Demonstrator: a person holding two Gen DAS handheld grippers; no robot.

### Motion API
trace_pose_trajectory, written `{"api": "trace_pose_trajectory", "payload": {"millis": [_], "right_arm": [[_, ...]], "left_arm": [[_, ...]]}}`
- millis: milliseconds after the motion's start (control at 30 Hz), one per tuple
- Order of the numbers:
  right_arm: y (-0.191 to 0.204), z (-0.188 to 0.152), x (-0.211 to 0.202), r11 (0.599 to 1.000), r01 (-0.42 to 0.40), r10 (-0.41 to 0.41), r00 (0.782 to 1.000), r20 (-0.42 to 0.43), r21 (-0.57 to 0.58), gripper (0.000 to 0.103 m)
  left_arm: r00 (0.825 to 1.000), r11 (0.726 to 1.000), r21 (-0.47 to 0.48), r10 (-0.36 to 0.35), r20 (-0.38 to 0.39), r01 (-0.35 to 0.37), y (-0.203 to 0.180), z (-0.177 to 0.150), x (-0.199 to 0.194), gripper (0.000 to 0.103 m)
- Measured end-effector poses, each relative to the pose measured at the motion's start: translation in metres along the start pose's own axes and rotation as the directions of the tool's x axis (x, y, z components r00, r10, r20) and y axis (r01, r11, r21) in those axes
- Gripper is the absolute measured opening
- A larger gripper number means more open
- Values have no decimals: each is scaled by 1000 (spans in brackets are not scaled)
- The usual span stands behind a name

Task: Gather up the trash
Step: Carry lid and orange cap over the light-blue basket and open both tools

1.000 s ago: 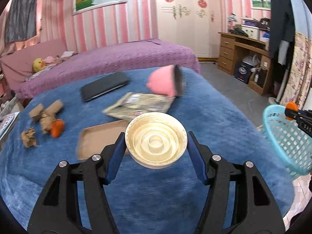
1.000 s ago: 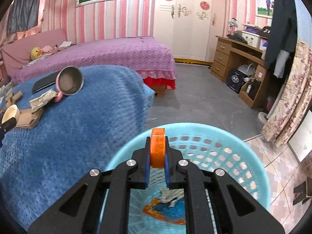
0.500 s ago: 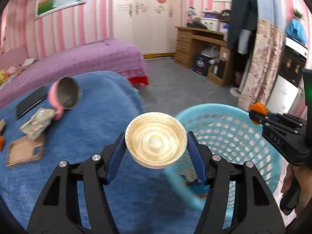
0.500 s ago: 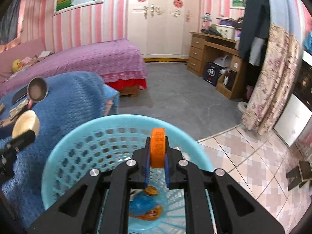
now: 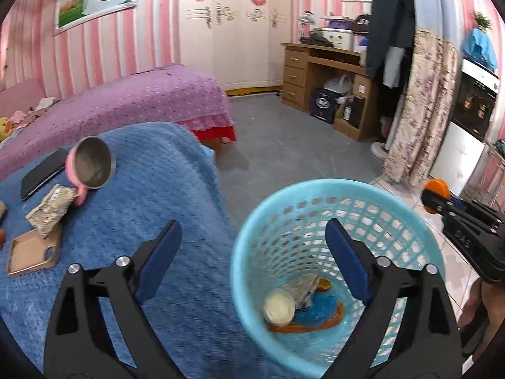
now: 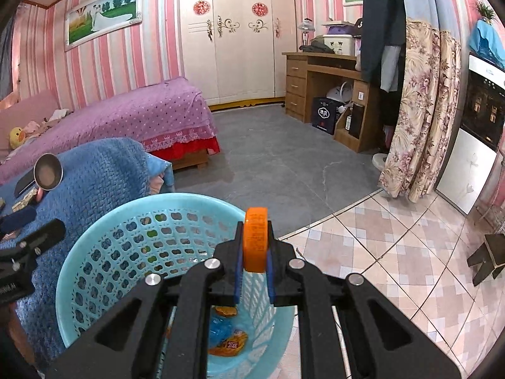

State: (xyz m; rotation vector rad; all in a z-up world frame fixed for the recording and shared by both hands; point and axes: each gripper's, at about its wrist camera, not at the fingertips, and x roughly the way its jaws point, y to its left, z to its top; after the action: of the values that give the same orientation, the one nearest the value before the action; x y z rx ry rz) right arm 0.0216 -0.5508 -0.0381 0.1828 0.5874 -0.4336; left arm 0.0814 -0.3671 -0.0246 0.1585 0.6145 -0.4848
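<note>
Orange cap pinched over the basket, cream lid already in it.

The right gripper point(image 6: 254, 263) clamps the orange bottle cap point(image 6: 255, 239) by its flat faces above the blue basket point(image 5: 315, 189); it looks light, rigid and slick, so an edge-on pinch suits. The left gripper point(image 5: 252, 259), jaws opening and empty, hangs above the cream lid point(image 5: 279, 309) lying among wrappers. Farther left, a crumpled foil packet point(image 5: 50, 210) on the blue blanket point(image 5: 157, 195) looks soft; pinch a fold.

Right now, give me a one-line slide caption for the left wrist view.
Left gripper fingers opening, nothing between them, above the blue basket; cream cup lies inside on wrappers.
</note>
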Motion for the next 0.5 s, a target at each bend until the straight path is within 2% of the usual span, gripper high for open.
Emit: {"api": "trace_pose_trajectory", "payload": {"millis": [133,400,467,500], "right_arm": [[6,-1,-3,1000,-3,3,1000,4,-14,12],[25,1,-9,1000,1,-1,1000,17,-29,13],[30,2,-10,999,6,-6,1000,22,-32,28],[31,2,-12,999,8,-7,1000,27,-33,48]], "left_arm": [[998,998,-22,58,18,-57,24,3,-8,96],[995,993,-65,101,17,-100,62,6,-22,96],[993,991,-64,117,25,-115,70,6,-27,96],[992,990,-62,125,29,-123,74,6,-30,96]]}}
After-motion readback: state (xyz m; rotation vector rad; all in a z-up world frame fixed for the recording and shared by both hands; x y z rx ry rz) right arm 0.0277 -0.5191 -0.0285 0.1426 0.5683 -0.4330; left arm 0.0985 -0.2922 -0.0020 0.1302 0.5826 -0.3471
